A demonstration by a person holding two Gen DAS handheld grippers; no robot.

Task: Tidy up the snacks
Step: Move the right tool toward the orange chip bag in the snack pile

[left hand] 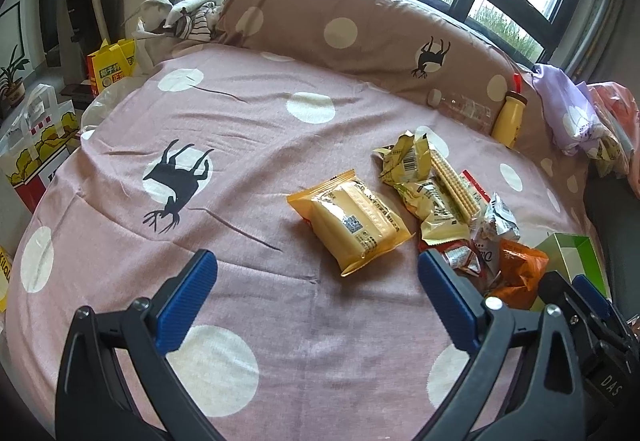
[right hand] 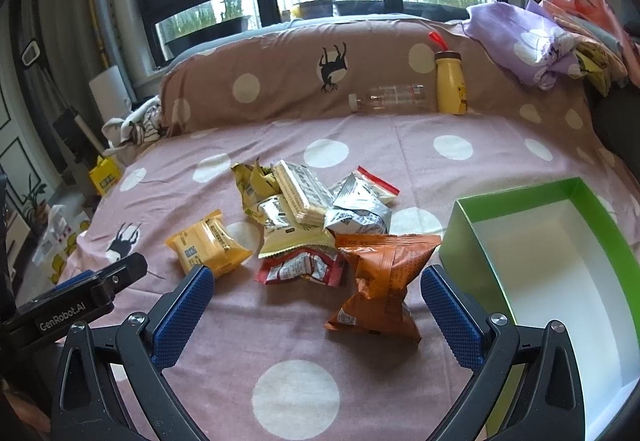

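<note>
Several snack packets lie in a loose pile on a pink dotted bedsheet (right hand: 280, 341). An orange packet (right hand: 380, 281) lies nearest, just beyond my right gripper (right hand: 316, 281), which is open and empty. A red packet (right hand: 300, 269), a silver packet (right hand: 358, 215), a wafer pack (right hand: 298, 193) and a yellow cake packet (right hand: 210, 241) lie further out. An open green box (right hand: 540, 253) with a white inside sits to the right. My left gripper (left hand: 316, 265) is open and empty, just short of the yellow cake packet (left hand: 352, 217). The box corner (left hand: 572, 253) shows at the right.
A brown dotted pillow (right hand: 300, 81) lies along the back, with a clear plastic bottle (right hand: 392, 97) and a yellow flask (right hand: 450, 83) against it. Folded purple cloth (right hand: 528, 41) is piled at the back right. Paper bags (left hand: 36, 153) stand on the floor left of the bed.
</note>
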